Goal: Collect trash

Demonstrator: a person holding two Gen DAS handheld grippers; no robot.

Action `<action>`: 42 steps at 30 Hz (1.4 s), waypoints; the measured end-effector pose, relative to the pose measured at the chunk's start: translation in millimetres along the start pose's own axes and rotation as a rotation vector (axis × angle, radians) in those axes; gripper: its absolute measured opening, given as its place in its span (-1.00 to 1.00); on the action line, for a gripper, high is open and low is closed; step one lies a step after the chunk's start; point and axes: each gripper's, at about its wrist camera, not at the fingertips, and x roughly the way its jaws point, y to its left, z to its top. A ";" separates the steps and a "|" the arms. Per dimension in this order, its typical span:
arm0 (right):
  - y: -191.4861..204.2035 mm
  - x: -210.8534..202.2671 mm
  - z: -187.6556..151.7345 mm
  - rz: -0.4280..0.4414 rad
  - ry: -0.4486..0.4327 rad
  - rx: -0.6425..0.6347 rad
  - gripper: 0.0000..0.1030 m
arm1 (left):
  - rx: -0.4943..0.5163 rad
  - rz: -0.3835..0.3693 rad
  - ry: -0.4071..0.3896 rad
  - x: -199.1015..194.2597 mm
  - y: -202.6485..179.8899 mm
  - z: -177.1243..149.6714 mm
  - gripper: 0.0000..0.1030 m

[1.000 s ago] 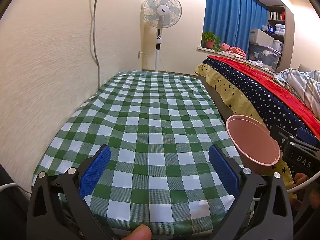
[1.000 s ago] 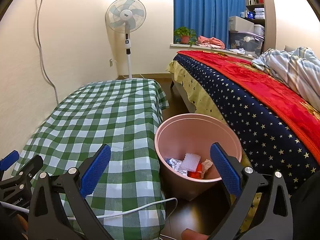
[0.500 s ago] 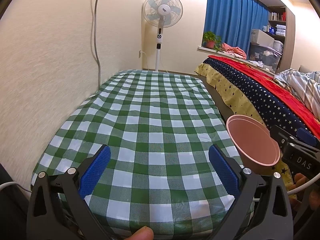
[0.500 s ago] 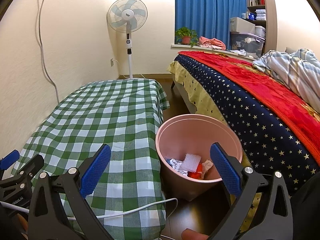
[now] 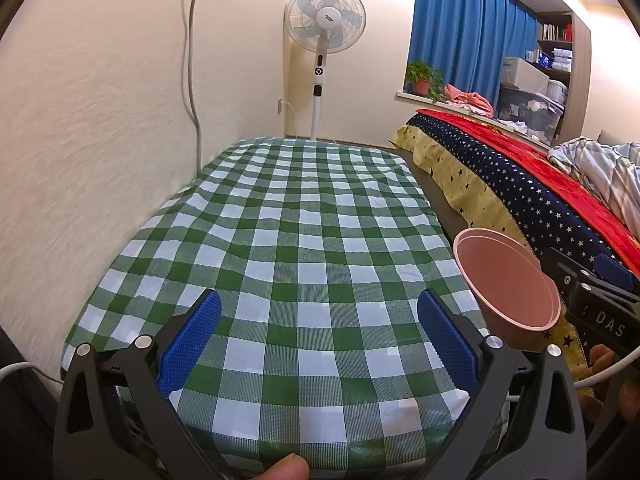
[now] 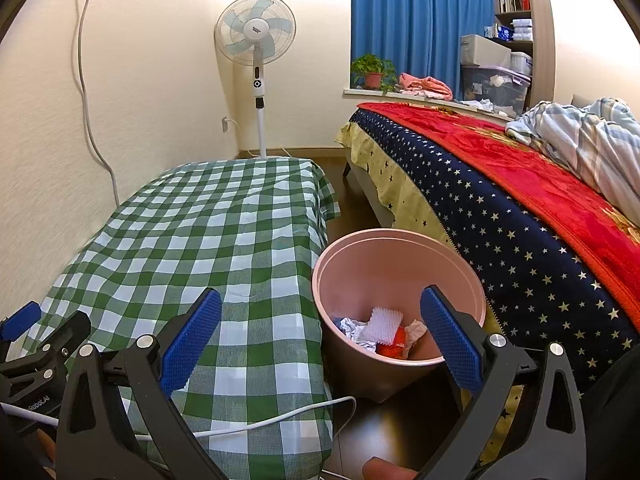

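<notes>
Trash: crumpled paper [image 6: 356,330] lay inside pink bin [image 6: 400,240]
Desk [image 5: 288,240], beside bin: bare
Tongs: left tongs [image 5: 318,342], right tongs [image 6: 320,340] gaped, empty
Progress: seemingly finished

Smooth plastic bin [image 6: 400,256], glossy tablecloth [image 5: 296,240]

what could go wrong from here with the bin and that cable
The white cable trails over the checked tablecloth edge right beside the pink bin; snagging it might tip the bin and spill the trash. The bin also sits tight between table and bed, so the open right gripper may knock its rim.
</notes>
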 end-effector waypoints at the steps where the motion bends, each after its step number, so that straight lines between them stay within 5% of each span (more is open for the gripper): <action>1: -0.1 0.0 0.0 0.001 0.000 0.001 0.90 | 0.000 0.000 0.000 -0.3 -0.3 -0.2 0.85; 42: 0.8 0.6 0.4 0.003 0.005 0.000 0.90 | -0.009 -0.003 0.011 1.1 1.2 0.1 0.85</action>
